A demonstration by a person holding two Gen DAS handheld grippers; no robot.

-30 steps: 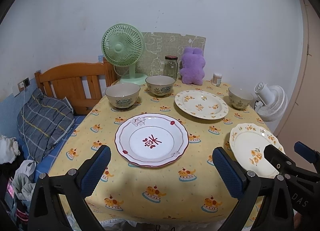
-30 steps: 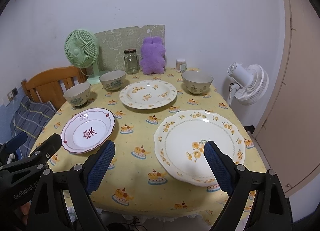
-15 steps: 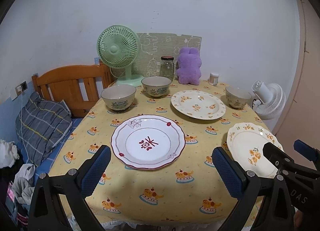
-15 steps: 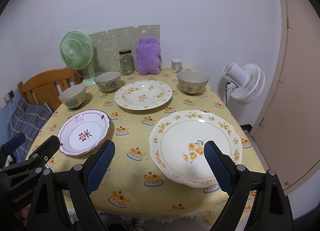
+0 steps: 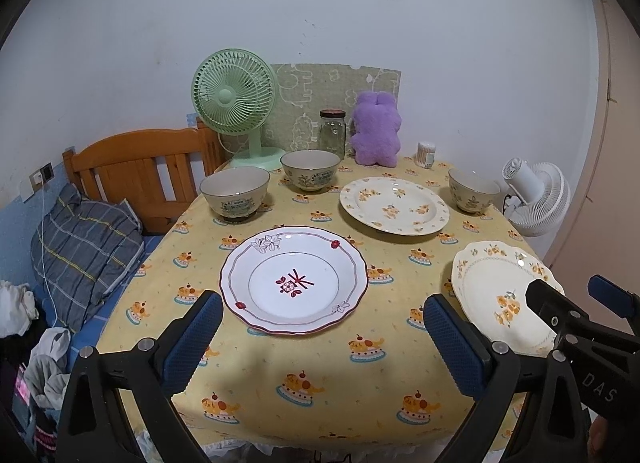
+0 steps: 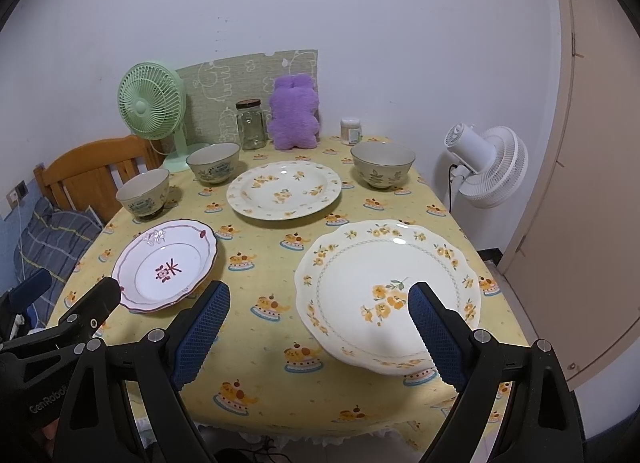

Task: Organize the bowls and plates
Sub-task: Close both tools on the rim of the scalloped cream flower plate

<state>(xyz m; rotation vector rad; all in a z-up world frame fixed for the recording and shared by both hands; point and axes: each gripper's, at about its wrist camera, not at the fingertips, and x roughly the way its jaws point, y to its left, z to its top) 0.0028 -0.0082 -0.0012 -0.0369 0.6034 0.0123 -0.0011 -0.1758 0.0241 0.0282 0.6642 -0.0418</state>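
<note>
Nothing gathered yet: three plates and three bowls lying apart on the table (image 5: 320, 391). Left gripper (image 5: 322, 339) spread wide and empty, hovering at the near edge before the red plate (image 5: 294, 278). Right gripper (image 6: 320, 327) likewise wide apart, empty, one pad over the near floral plate (image 6: 386, 295). Far plate (image 6: 284, 190) mid-table; bowls (image 6: 143, 194) (image 6: 213, 162) (image 6: 383, 165) along the back. Probably the approach step; next, descending to pinch a plate rim, thin and low, so needing a shallow angle.
</note>
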